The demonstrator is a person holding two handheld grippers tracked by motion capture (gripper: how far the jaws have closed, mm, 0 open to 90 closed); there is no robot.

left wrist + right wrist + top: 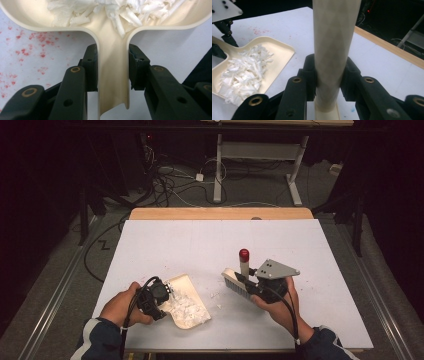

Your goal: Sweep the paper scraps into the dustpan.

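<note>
Left gripper (113,72) jaws clamp the dustpan (186,301) handle, keeping it flat on the table (300,250) to retain the white scraps (187,306), while right gripper (329,77) jaws clamp the brush (239,281) handle, bristles near stray scraps (216,296) for sweeping.

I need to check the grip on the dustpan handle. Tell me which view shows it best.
The left gripper view: both pads press the dustpan handle close up. The high view shows the left gripper covering the handle. The right gripper view shows the dustpan tray and paper shreds, not the grip itself.
</note>
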